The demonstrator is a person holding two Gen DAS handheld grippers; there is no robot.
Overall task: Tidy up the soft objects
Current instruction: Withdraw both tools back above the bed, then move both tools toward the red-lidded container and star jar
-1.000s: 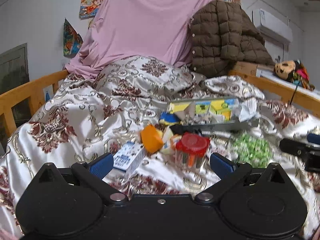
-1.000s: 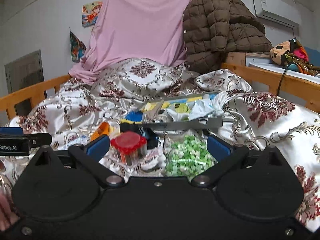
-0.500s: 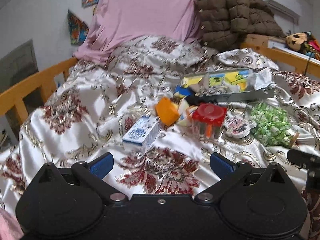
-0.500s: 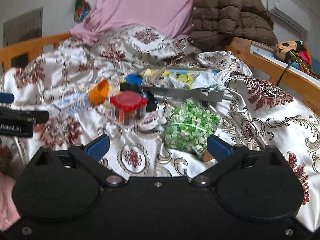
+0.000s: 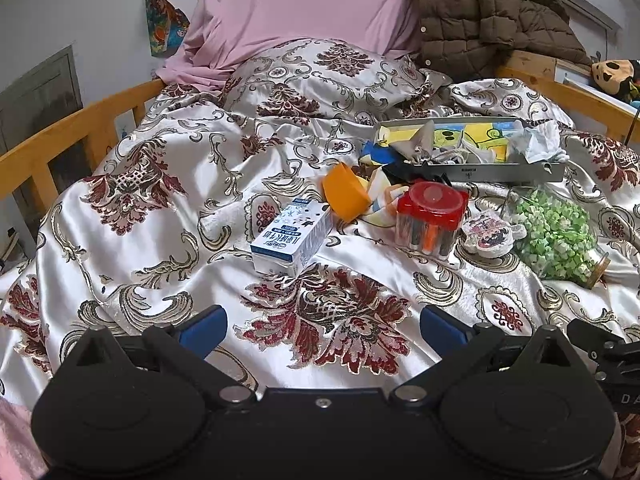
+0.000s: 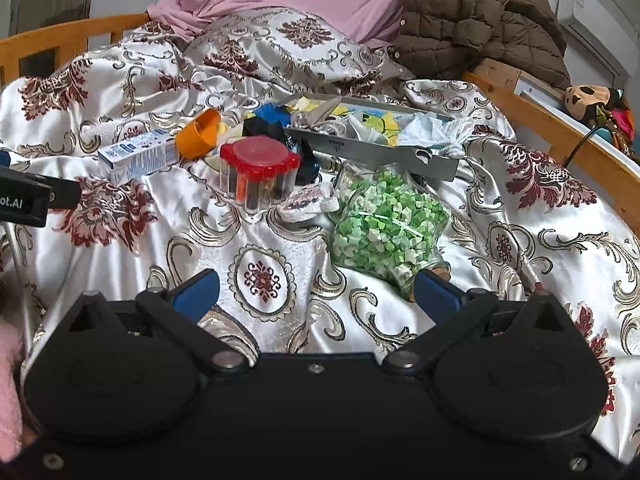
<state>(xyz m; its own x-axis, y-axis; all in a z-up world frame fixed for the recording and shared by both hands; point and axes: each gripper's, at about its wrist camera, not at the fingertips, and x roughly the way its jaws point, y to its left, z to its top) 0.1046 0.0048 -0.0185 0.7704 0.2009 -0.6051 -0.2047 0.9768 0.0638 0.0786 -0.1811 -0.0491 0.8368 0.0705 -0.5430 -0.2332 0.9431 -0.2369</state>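
Jaws, left wrist view: left gripper [image 5: 323,326] spread wide, empty, low centre over the quilt [image 5: 160,208].
Carton: milk carton [image 5: 291,236] lying mid-frame.
Tray: soft clutter in metal tray [image 5: 516,169], upper right.

Jaws, right wrist view: right gripper [image 6: 316,290] gaping, empty.
Jar: green-filled jar [image 6: 384,226] on its side, centre.
Box: red-lidded box [image 6: 258,172] left of it.

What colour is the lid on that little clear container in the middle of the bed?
Red lid, clearest in the left wrist view.
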